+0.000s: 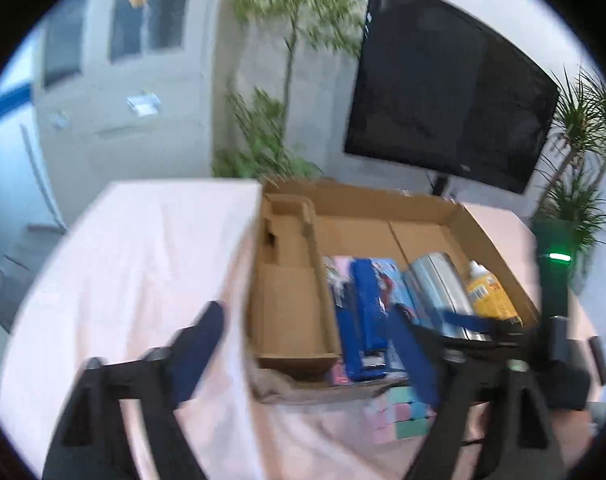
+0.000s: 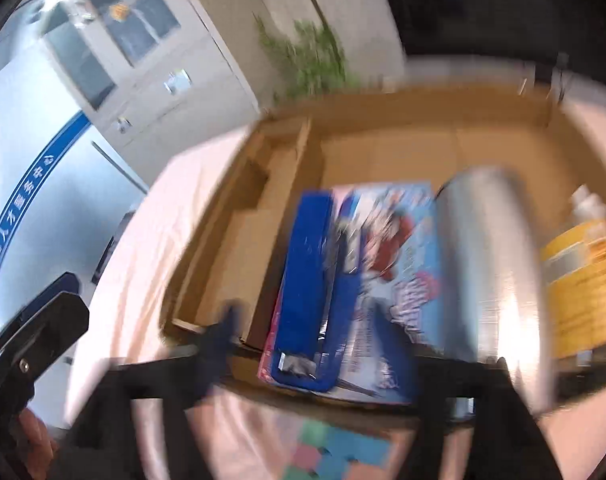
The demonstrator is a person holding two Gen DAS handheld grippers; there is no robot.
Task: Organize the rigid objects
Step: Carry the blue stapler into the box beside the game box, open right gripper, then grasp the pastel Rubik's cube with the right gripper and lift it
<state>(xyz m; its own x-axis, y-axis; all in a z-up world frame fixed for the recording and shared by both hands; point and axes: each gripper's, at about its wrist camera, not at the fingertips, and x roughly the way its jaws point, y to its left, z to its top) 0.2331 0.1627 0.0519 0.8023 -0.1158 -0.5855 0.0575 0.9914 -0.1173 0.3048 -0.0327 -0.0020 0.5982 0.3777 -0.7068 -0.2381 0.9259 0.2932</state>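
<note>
A table draped in pale cloth is seen, with a cardboard box along its right side. Laid along the box's near edge are a picture box, a steel cylinder, a blue stapler and a yellow bottle. Both the left gripper and right gripper are spread apart, empty. A placement appears finished; the pastel cube outside the box's near edge would be fetched next.

You're in an office: grey filing cabinets with glazed doors, a large dark monitor, potted plants, blue wall signage.
</note>
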